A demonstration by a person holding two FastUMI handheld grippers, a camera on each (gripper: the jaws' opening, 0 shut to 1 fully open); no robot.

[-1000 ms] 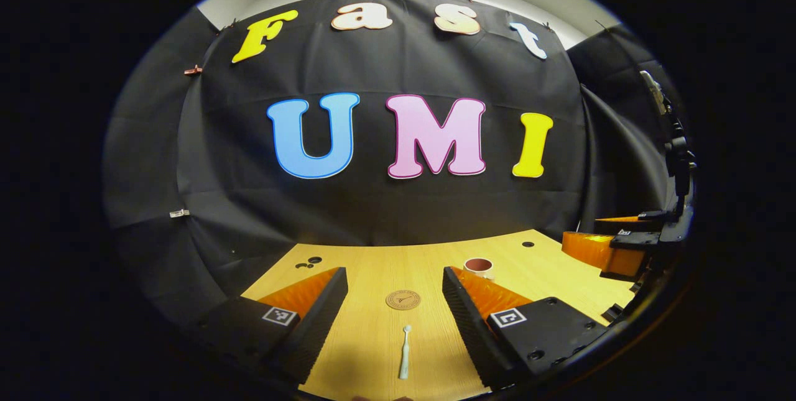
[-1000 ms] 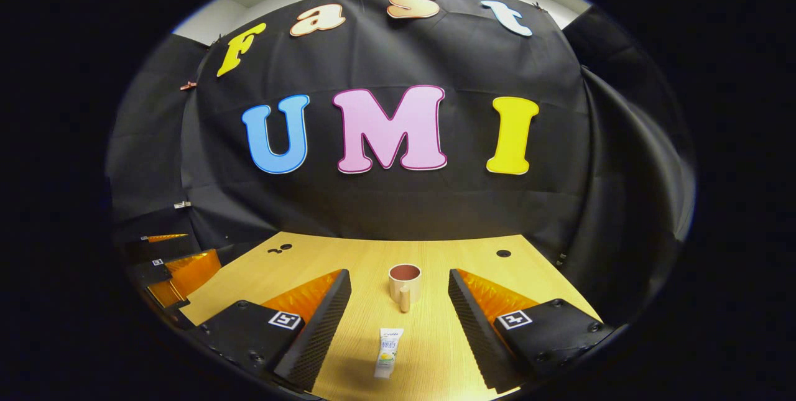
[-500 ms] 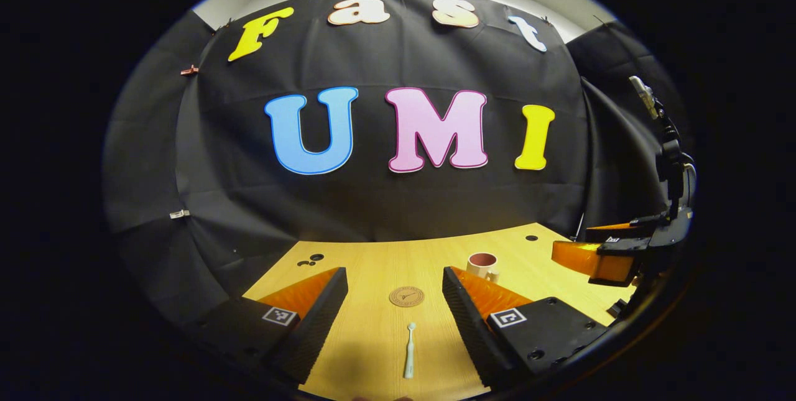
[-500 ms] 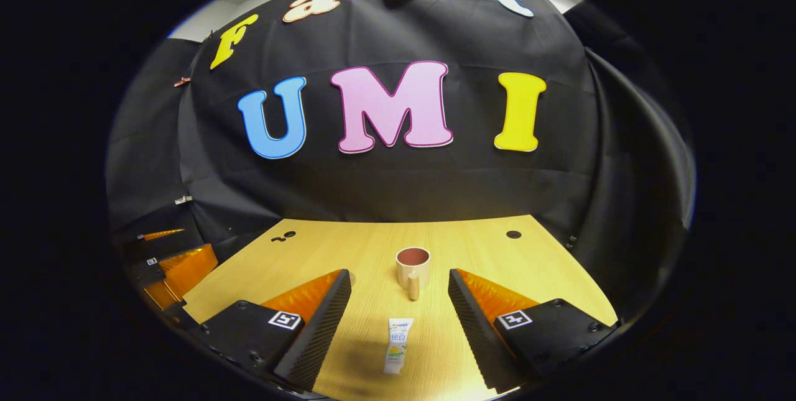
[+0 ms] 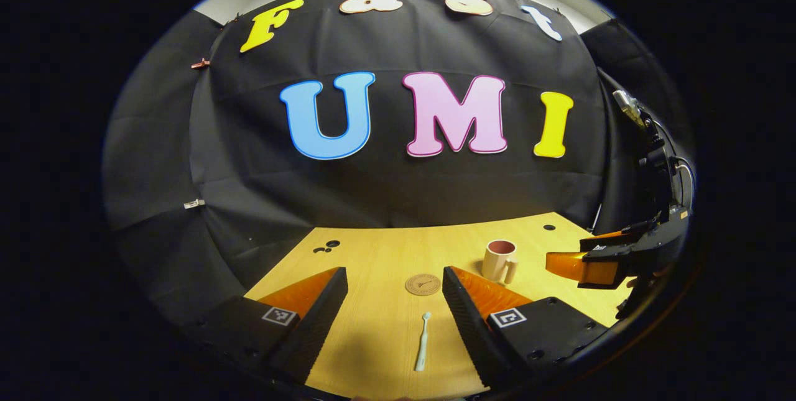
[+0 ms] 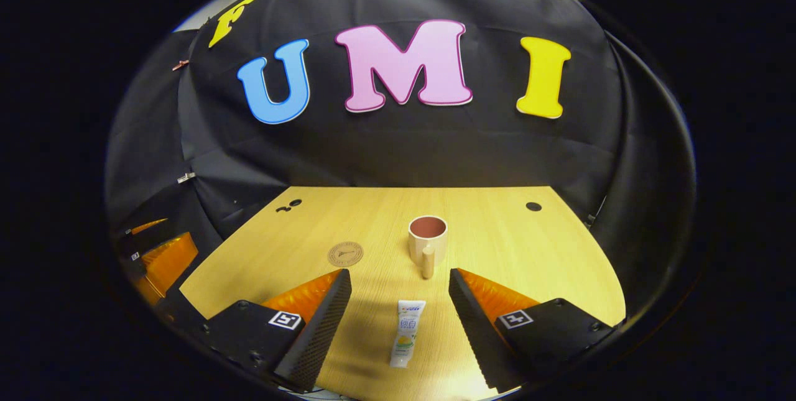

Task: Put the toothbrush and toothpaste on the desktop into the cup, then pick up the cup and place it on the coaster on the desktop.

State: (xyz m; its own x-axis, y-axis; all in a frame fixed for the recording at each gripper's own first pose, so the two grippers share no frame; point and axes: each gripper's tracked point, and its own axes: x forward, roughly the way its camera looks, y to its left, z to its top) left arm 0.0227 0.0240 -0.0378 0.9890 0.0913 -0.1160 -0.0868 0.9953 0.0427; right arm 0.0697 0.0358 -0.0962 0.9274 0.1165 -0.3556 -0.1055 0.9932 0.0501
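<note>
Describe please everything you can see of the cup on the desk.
The cup is a cream-coloured mug with a reddish-brown inside, probably ceramic. It stands upright on the wooden desk, empty, and nothing touches it. In the right gripper view its handle points toward the camera, the toothpaste lies nearer, and the round coaster sits to its left, apart from it.

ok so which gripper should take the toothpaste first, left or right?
Right. The toothpaste lies flat between the open right gripper fingers, cup straight ahead. The open left gripper is lined up on the toothbrush.
</note>
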